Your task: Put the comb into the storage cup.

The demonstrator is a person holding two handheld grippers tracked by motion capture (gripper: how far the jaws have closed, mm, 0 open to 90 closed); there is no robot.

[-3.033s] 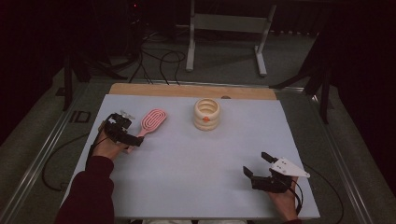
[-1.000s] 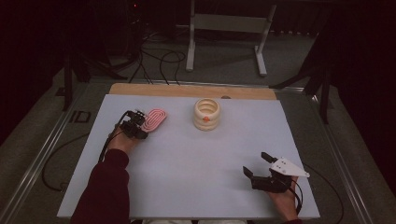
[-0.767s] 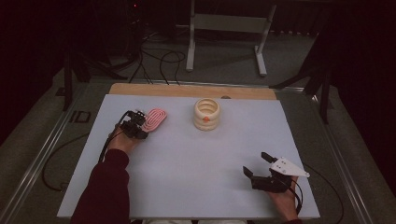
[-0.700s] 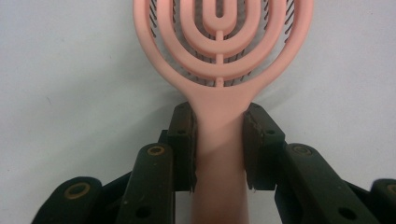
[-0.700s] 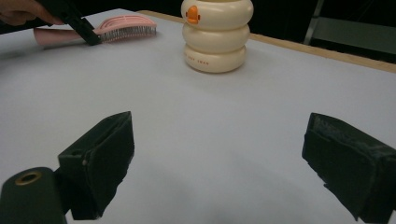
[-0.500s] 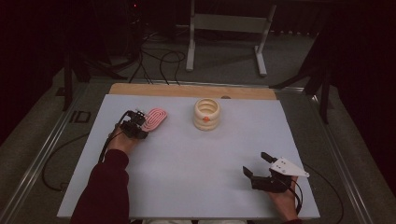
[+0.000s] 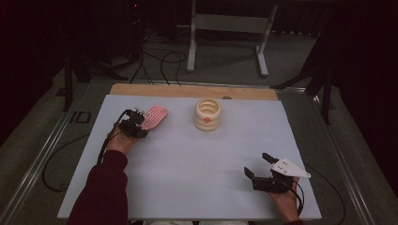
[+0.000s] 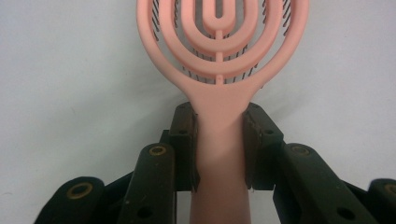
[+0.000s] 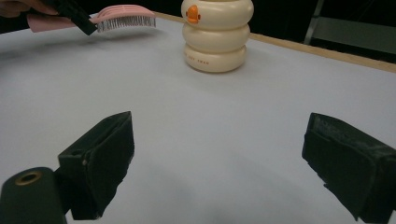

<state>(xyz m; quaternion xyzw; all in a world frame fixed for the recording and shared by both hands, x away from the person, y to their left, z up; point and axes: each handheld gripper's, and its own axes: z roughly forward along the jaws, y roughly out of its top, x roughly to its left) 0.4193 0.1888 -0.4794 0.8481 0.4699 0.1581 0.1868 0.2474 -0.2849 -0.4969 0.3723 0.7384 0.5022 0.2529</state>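
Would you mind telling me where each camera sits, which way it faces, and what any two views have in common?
High view: above the person's side, looking forward and down on the table; both forearms, the left tool and the right tool show.
Left gripper view: rides the left tool, looking along its jaws, shut on the pink brush.
Right gripper view: rides the right tool, low over the table, jaws open, facing the cream ringed container.
Shared: the brush shows in all three views, the container in two.

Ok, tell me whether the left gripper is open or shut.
Shut on the pink hairbrush. In the left gripper view, the left gripper has both fingers pressed against the sides of the brush handle.
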